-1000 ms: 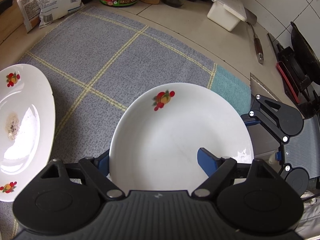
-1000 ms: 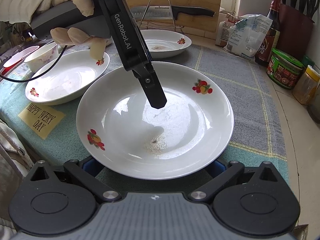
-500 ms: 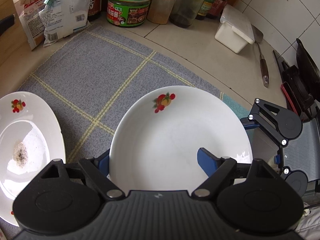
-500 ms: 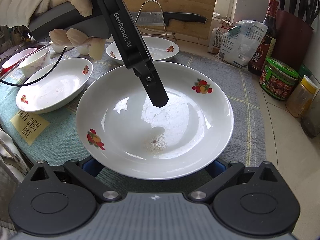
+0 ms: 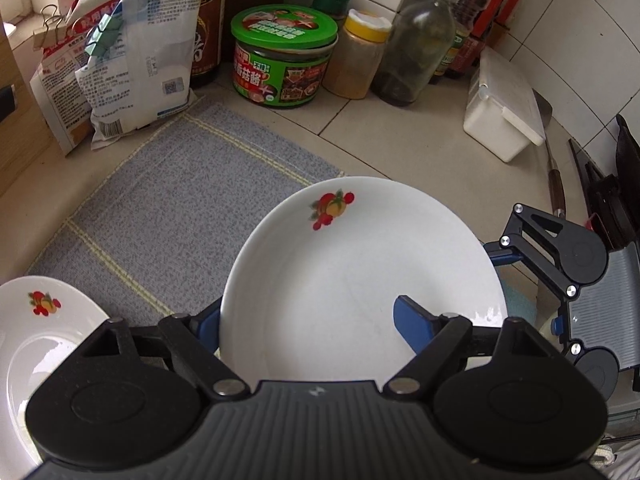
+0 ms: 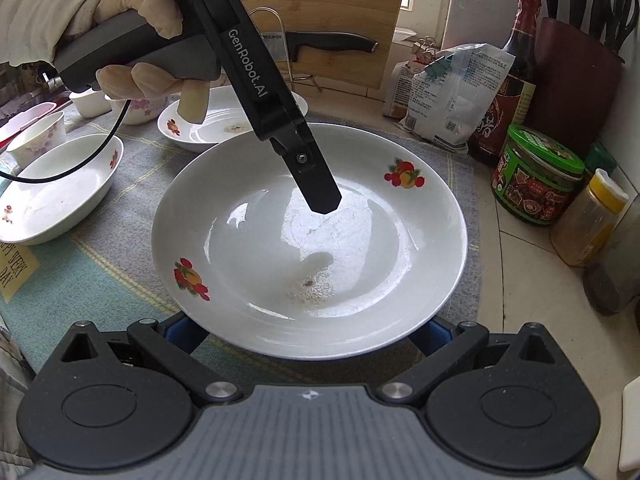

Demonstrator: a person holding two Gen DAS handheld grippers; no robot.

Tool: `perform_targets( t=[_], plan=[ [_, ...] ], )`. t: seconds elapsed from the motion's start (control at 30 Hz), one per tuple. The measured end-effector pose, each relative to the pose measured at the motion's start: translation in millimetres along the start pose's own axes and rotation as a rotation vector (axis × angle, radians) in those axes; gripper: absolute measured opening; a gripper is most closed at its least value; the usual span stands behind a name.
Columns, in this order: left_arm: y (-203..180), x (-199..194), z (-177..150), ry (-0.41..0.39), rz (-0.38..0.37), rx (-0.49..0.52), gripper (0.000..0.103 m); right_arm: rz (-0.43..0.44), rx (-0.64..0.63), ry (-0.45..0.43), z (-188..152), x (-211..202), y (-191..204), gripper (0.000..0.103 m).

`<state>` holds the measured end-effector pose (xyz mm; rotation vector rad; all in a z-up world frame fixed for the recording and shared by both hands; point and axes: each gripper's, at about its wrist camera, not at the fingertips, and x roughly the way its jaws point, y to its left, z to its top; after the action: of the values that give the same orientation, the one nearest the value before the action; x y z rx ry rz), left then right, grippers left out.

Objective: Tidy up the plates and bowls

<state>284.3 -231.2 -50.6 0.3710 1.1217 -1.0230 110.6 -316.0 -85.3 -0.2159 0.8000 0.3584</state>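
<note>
Plate (image 5: 360,272), rim clamped by left gripper (image 5: 308,316) with one finger above and one below, right gripper (image 6: 306,326) under its near edge (clamping or only propping: cannot tell), has travelled along the mat (image 5: 180,208) toward the green-lidded jar (image 5: 284,56), so relocation is under way and not yet set down.

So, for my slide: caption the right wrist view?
Both grippers carry a fruit-print plate above the grey mat.

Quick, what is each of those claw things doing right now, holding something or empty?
Left gripper: shut on the white fruit-print plate, one finger over its rim.
Right gripper: jaws under the plate's near edge; grip cannot be told.
</note>
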Motion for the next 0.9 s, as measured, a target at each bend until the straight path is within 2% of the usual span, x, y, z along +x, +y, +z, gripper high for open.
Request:
perform_targets(
  t=[0.5,0.9],
  plan=[
    [20,29,39,-0.039,0.030,0.003,0.084,-0.013,0.005,0.000,15,31,-43,0.103],
    [31,49,49,-0.030,0.040,0.007,0.084,-0.019,0.010,0.019,16,45,-56,0.103]
  ],
)
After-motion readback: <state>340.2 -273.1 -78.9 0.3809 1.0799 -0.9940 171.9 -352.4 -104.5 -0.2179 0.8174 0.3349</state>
